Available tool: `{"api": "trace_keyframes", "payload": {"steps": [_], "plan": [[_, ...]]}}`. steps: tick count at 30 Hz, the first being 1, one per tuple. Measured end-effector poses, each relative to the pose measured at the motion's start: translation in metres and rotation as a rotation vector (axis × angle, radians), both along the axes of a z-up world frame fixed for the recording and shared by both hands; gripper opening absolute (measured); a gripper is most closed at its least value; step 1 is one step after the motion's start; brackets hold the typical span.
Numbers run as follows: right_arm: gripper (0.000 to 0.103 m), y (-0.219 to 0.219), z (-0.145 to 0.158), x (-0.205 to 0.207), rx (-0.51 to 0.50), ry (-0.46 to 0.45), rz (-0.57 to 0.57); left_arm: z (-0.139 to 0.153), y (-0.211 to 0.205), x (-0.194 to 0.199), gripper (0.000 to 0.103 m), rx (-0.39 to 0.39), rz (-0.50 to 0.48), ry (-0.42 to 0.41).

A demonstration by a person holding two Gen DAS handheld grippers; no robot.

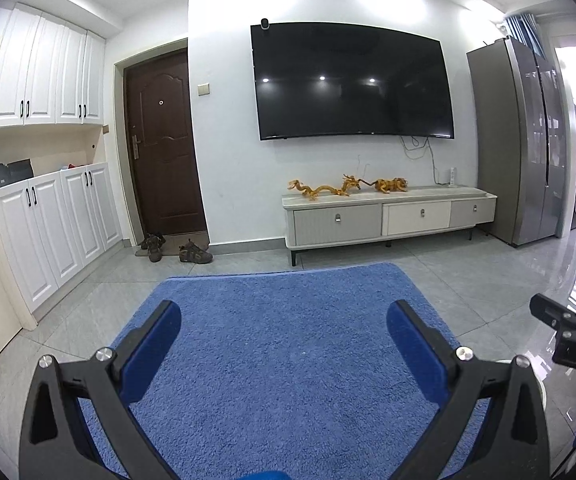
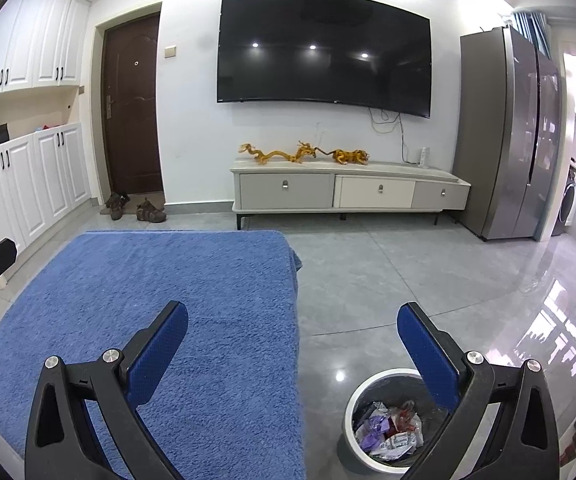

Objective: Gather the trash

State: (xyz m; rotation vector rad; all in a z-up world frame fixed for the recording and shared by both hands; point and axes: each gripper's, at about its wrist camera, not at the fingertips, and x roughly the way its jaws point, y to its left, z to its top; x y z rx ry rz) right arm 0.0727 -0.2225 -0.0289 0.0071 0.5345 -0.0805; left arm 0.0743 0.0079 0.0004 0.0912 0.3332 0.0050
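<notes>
Left wrist view: the left hand-held gripper [image 1: 284, 340] stands spread wide and empty above the blue rug [image 1: 280, 360], which shows no litter; the right hand-held gripper's tip pokes in beside the rug.

Right wrist view: the right hand-held gripper [image 2: 292, 344] is likewise wide and empty. The trash bin [image 2: 353, 400], just beside the rug, already holds crumpled wrappers [image 2: 387, 428]. Probably the job is near done; sweep both cameras around the rug for stray pieces before stopping.

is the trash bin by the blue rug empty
No, in the right wrist view the round trash bin on the floor beside the blue rug holds crumpled wrappers, purple, red and printed ones.
</notes>
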Motion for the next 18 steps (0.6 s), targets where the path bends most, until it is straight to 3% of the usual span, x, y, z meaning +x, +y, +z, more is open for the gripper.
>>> {"api": "trace_keyframes", "payload": {"steps": [18], "plan": [[0.103, -0.032, -0.001, -0.004, 0.019, -0.022, -0.074, -0.002, -0.011, 0.004, 0.103, 0.022, -0.01, 0.014]]}}
